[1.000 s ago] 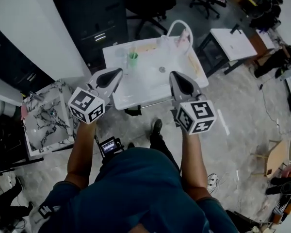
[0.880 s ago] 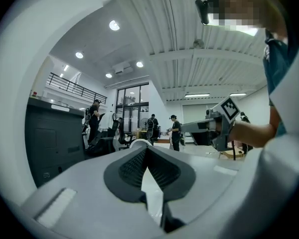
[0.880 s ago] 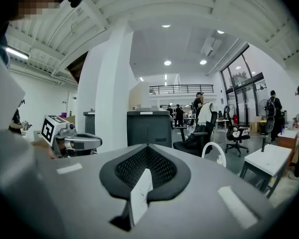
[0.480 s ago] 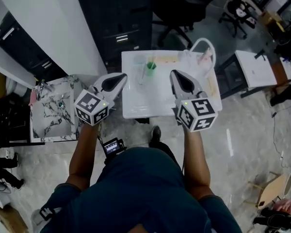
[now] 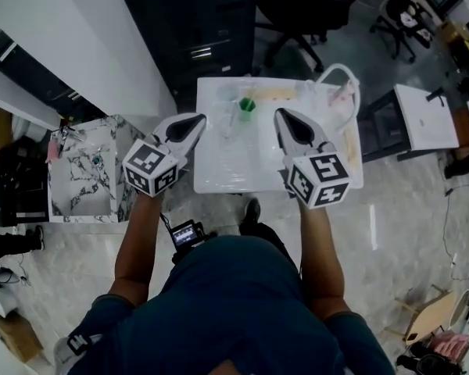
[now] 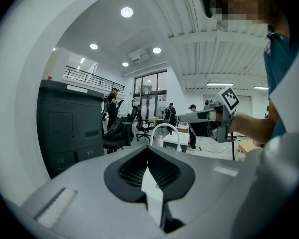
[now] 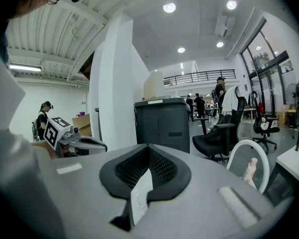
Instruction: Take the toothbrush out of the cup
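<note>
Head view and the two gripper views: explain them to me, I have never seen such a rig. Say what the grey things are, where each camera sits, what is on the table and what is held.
There is no robot here. A person holds a grey hand tool in each hand: the left tool and the right tool. The head view looks steeply down from the person's head. Each gripper view looks along one tool's own two jaws. Both pairs of jaws are closed with nothing between them, so nothing is held. Ahead stands a white table with a green cup and a white arch on it.
</note>
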A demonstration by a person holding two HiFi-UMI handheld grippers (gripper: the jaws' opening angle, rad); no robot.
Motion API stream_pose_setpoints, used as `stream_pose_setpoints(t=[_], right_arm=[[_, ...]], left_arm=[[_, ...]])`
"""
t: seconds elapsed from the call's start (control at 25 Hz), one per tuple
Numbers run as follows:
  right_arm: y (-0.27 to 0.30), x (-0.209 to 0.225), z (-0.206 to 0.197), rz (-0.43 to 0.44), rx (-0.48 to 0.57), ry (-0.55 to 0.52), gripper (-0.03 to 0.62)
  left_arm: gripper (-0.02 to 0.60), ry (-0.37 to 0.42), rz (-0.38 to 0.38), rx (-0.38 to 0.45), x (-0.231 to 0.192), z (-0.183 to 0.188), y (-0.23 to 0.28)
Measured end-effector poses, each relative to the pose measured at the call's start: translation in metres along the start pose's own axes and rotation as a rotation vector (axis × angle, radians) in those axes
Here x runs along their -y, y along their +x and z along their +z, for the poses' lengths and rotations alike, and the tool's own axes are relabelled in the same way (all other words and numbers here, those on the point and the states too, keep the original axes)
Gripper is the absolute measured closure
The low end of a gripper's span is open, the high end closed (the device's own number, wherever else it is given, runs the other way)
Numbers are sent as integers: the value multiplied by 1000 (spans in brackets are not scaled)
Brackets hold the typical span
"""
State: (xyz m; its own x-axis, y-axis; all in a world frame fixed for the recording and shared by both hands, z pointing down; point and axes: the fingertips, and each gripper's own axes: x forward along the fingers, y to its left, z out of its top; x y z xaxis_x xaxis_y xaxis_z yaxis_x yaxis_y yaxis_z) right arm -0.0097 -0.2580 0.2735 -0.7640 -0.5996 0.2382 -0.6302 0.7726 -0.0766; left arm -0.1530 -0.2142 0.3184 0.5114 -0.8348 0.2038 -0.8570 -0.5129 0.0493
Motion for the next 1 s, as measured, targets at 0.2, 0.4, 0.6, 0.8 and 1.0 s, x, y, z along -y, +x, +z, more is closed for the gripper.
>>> stream_pose_setpoints(t=[0.2, 0.4, 0.6, 0.8, 1.0], right_arm=[[8, 18, -17, -1, -33, 23, 588], [10, 36, -37, -9, -66, 50, 588], [8, 53, -54, -29, -94, 74, 586], [5, 64, -69, -45, -120, 95, 588], [4, 78, -85, -62, -143, 118, 587]], left_arm=[[581, -15, 10, -37, -13, -14, 21], [581, -23, 8, -77, -22, -29, 44], [577, -43, -1, -110, -30, -46, 67], [565, -64, -14, -143, -34, -63, 87], [541, -89, -20, -180, -39, -84, 107]])
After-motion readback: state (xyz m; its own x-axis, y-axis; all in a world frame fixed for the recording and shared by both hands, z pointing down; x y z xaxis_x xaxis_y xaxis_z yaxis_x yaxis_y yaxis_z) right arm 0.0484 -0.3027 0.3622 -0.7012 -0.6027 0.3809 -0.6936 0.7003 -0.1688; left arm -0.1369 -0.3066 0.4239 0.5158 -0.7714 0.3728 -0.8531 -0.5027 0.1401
